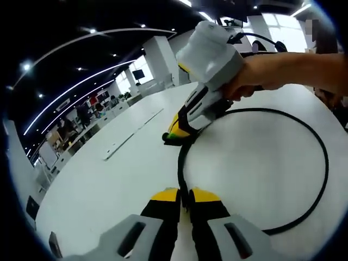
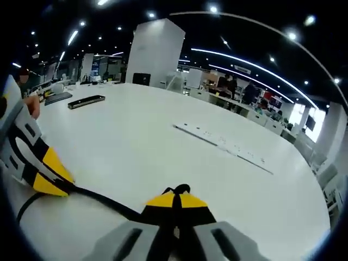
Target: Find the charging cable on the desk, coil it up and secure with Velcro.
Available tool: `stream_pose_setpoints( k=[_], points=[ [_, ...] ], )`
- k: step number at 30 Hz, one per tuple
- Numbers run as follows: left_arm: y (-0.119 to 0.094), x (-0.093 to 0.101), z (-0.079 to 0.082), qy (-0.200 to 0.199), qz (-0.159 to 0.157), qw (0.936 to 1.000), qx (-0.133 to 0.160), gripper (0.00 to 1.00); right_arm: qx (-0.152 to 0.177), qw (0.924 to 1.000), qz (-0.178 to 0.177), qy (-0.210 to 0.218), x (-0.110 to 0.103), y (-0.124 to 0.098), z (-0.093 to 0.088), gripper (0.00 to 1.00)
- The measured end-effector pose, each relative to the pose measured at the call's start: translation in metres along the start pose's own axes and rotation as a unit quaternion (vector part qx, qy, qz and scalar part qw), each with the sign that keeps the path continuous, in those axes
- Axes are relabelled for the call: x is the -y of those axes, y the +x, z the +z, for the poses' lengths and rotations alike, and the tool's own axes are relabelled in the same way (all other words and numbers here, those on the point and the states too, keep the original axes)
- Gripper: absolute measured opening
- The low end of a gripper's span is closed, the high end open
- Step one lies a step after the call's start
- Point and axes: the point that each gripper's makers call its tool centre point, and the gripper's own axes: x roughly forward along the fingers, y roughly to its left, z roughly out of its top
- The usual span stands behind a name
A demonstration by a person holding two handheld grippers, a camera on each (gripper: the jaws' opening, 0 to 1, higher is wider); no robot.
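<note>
Closed on the thin black charging cable [image 1: 324,163], both pairs of yellow-tipped fingers: left gripper [image 1: 185,194] pinched on it in the left gripper view, jaws together with the cord rising out between them; right gripper [image 2: 175,200] likewise shut in the right gripper view, a short black loop poking up past its tips. Seen from across in the left gripper view, the right gripper [image 1: 179,130] pressed tip-down at the cable, with a person's bare hand [image 1: 255,76] wrapped round its grey body. Ran from the left gripper's tips up to the right gripper's, then swung away in one wide open ring over the white round desk [image 1: 109,185] and back toward the left gripper. Judged one loose loop formed, coil not yet tight; no Velcro strap made out. Short straight run between the two grips, long axis pointing from one gripper to the other, both about equally near it. Left gripper [image 2: 46,176] held low and nearly flat to the desk; right gripper tilted steeply down. Beyond the cable, a long flat white strip [image 2: 223,144] and a dark phone-like slab [image 2: 87,101].
</note>
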Motion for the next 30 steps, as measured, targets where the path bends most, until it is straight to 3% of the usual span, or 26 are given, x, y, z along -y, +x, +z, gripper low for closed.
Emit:
stream_pose_setpoints(
  k=[10,15,30],
  points=[
    [-0.0004,0.0007,0.0000,-0.001,0.000,1.0000,0.001,0.08,0.009,0.9999,-0.007,0.005,0.0011,0.0000,0.0050,0.03],
    [-0.0005,0.0009,-0.0002,0.000,0.000,1.0000,0.001,0.08,0.007,0.9991,0.000,0.041,0.0005,0.0018,-0.0002,0.03],
    [-0.0005,0.0008,-0.0007,0.001,0.000,1.0000,0.001,0.08,0.009,0.9994,-0.004,0.032,0.0026,-0.0020,0.0070,0.03]
  ],
)
